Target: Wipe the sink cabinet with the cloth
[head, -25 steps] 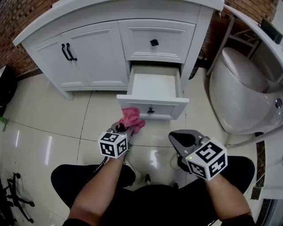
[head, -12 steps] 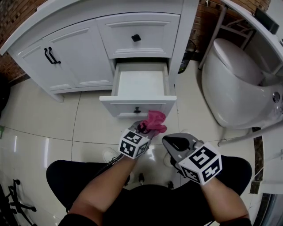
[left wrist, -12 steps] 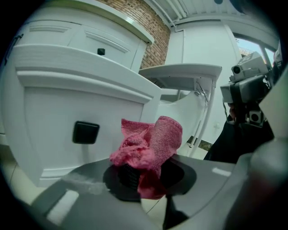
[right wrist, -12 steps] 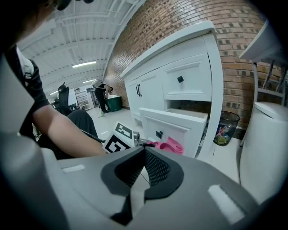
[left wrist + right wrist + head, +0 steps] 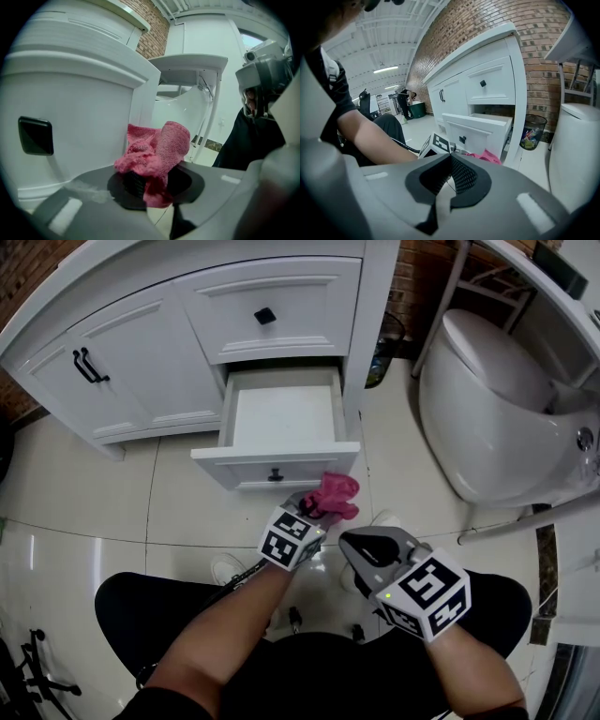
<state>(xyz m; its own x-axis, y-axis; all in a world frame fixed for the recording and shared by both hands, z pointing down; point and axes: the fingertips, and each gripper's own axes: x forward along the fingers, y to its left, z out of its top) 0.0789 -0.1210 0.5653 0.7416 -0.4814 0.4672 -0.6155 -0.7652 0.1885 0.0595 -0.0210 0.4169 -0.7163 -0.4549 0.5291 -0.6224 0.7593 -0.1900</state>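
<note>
The left tool [image 5: 307,512] clamps the pink cloth [image 5: 335,493] at the open drawer [image 5: 246,469] front's right corner. The right tool [image 5: 364,547], jaws together, hangs nearby.

The cloth [image 5: 157,152] bunches over the jaws of the left gripper [image 5: 149,185], so the fold pinched between them is hidden. In the head view the marker cube [image 5: 292,538] mostly covers those jaws. Ahead of them, the sink cabinet [image 5: 141,362] loses its worktop to the picture's upper edge, and the recess behind the open drawer [image 5: 279,418] is too dark to read. Beyond the jaws of the right gripper [image 5: 449,180], the contents of the bin [image 5: 533,132] are too small to tell. To the right of both pairs of jaws, the toilet [image 5: 487,418] is cut off by the picture's edge.
</note>
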